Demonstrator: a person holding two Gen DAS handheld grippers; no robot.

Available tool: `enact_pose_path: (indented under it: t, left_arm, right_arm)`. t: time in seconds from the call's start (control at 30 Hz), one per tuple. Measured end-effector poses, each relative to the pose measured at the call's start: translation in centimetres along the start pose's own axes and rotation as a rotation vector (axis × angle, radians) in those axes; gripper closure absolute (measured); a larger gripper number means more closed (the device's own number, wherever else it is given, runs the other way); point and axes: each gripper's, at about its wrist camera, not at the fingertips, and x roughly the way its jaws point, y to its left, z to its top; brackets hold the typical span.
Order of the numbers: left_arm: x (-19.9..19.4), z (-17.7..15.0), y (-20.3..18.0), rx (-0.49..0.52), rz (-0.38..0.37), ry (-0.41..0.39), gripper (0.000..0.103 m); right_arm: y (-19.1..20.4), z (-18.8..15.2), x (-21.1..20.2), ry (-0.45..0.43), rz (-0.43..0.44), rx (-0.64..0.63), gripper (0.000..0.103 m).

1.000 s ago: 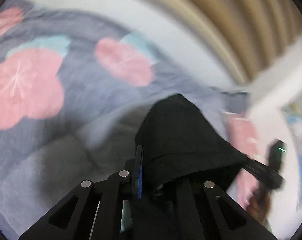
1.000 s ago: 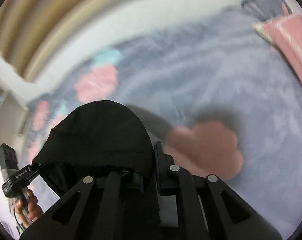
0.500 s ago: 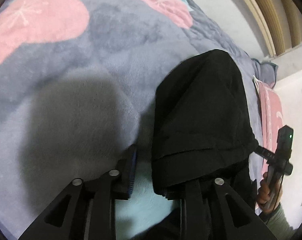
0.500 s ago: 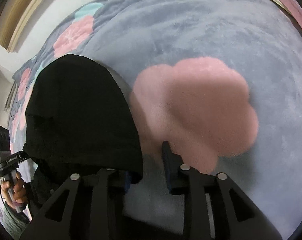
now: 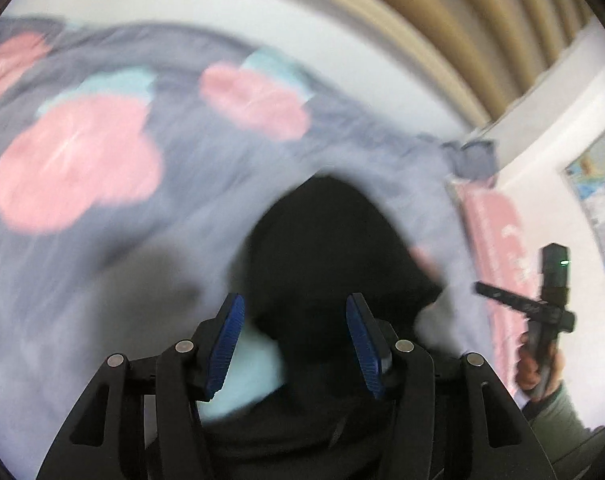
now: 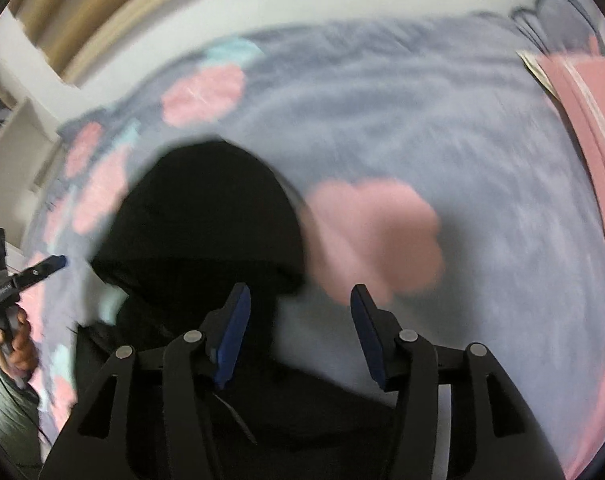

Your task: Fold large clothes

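A black hooded garment [image 5: 330, 256] lies on a grey blanket with pink flowers [image 5: 78, 164]; its rounded hood points away from me. My left gripper [image 5: 294, 340] hovers over its near part with the jaws opening; the blue pads [image 5: 226, 340] stand apart from the cloth. In the right wrist view the same garment [image 6: 210, 220] lies ahead and to the left. My right gripper [image 6: 298, 332] is also opening, and black cloth lies below the gap, unpinched. Both views are motion-blurred.
The blanket [image 6: 442, 152] spreads wide to the right. A pink pillow [image 6: 582, 120] lies at its far right edge. A white wall and beige curtain [image 5: 442, 20] stand behind the bed. Each view shows a hand holding the other gripper's handle [image 5: 550, 304].
Both grippers were shut on the black garment and have let it go, their jaws now apart. Both views tilted down to the blanket and back up, and the garment lies on the blanket.
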Motion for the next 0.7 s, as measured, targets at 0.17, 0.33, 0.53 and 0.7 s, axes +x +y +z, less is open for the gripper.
enact_pose_path:
  t: [0.17,0.33,0.53,0.7]
  left_arm:
    - [6.7,1.2,-1.0,-0.002,-0.017,0.08,0.048]
    - [14.2,-1.6,2.7,-0.085,0.081,0.232,0.05]
    - [13.5,-1.2,0.8,-0.019,0.14,0.211,0.049]
    - [7.8,-0.1,-3.3,0.04,0.014,0.076,0.049]
  right_arm:
    - [2.4,1.8,5.9,0.049,0.001,-0.041,0.047]
    - [1.6,-0.7,13.0,0.182,-0.079,-0.062,0.048]
    - [2.1,-0.9,12.4,0.175,-0.107,-0.089,0.047]
    - [5.2,0.2,6.5,0.055,0.005,-0.144,0.047]
